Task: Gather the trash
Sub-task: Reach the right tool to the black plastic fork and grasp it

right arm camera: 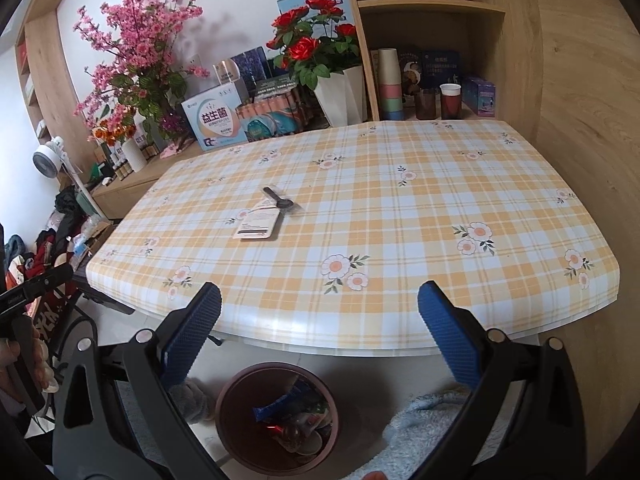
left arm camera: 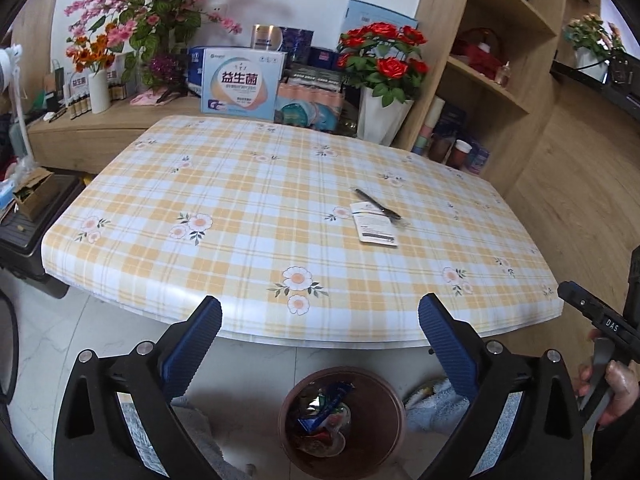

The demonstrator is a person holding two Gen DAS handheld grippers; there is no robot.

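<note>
Left wrist view: bin (left arm camera: 342, 416) below the table (left arm camera: 240, 208) edge already holds wrappers; a card (left arm camera: 376, 226) and pen (left arm camera: 378, 204) lie on the cloth, uncollected. Left gripper (left arm camera: 320, 328) and right gripper (right arm camera: 320, 316) are both wide, empty.

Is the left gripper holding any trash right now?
No, the left gripper is open and empty, above the bin.

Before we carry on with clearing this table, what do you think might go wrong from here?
The white paper card lies flat on the checked tablecloth, so the open left tongs may slide over it. The black plastic spoon overlaps the card and may roll away. The brown round bin sits partly under the table edge; drops could miss.
</note>
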